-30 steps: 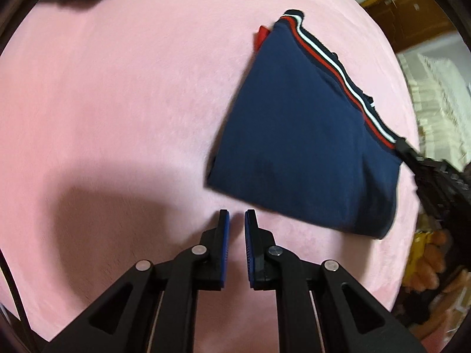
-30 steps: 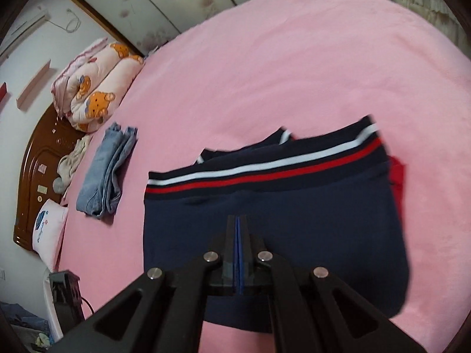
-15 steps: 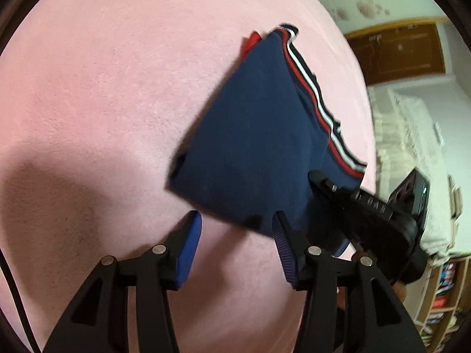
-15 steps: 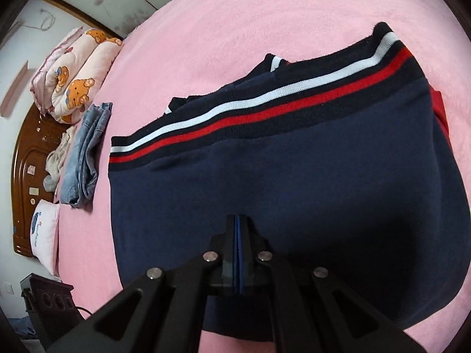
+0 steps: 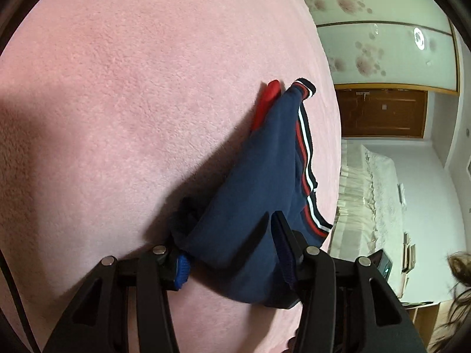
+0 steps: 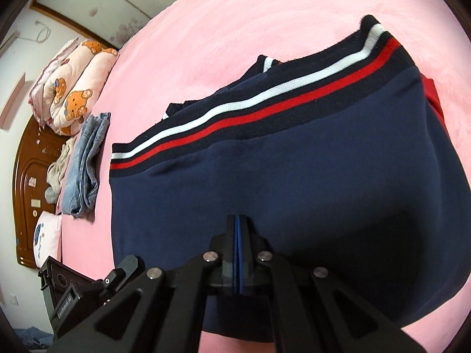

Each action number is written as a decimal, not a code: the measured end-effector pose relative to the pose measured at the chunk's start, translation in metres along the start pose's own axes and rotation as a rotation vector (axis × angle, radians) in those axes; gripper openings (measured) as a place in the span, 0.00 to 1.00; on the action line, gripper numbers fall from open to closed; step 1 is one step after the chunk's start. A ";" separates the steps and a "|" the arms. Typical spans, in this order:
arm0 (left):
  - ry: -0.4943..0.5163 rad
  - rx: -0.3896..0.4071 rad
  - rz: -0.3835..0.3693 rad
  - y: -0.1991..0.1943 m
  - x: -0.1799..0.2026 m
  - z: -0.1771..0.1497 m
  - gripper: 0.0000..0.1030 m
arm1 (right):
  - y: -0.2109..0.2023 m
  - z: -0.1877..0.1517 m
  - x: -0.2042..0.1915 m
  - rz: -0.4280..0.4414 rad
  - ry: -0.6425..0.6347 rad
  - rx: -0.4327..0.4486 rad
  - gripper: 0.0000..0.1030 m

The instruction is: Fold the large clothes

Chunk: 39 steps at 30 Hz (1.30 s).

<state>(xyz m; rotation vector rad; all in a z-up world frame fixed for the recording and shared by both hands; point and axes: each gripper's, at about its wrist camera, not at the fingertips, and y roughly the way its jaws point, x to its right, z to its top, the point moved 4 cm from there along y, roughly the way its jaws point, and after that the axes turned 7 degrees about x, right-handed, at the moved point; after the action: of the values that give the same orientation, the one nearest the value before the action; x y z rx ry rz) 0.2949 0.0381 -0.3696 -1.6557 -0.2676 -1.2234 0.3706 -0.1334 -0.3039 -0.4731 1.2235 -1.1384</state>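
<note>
Risk: my left gripper (image 5: 232, 241), jaws spread around the navy sweater (image 6: 294, 176) corner, may pinch one layer; my right gripper (image 6: 239, 229), jaws together, holds nothing.

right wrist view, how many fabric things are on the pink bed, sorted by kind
navy sweater: 1
folded jeans: 1
bear-print quilt: 1
pale crumpled garment: 1
white pillow: 1
total: 5
</note>
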 end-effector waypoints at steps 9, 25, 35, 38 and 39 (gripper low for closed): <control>0.158 0.003 -0.076 0.001 0.048 0.001 0.19 | -0.004 -0.007 0.015 0.046 0.140 0.081 0.00; 0.738 -0.082 -0.103 0.020 0.214 -0.094 0.19 | -0.017 -0.005 0.042 0.171 0.139 0.045 0.00; 0.751 -0.152 -0.012 0.059 0.239 -0.150 0.19 | -0.029 0.009 0.080 0.297 0.083 -0.136 0.00; 0.769 -0.164 0.011 0.068 0.245 -0.163 0.19 | -0.039 0.015 0.091 0.337 0.076 -0.166 0.00; 0.776 -0.167 0.016 0.068 0.248 -0.166 0.19 | -0.043 0.018 0.096 0.365 0.082 -0.176 0.00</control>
<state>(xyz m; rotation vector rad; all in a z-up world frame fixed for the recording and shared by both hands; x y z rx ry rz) 0.3580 -0.2177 -0.2136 -1.1921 0.3363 -1.8050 0.3613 -0.2402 -0.3096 -0.3186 1.4218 -0.7487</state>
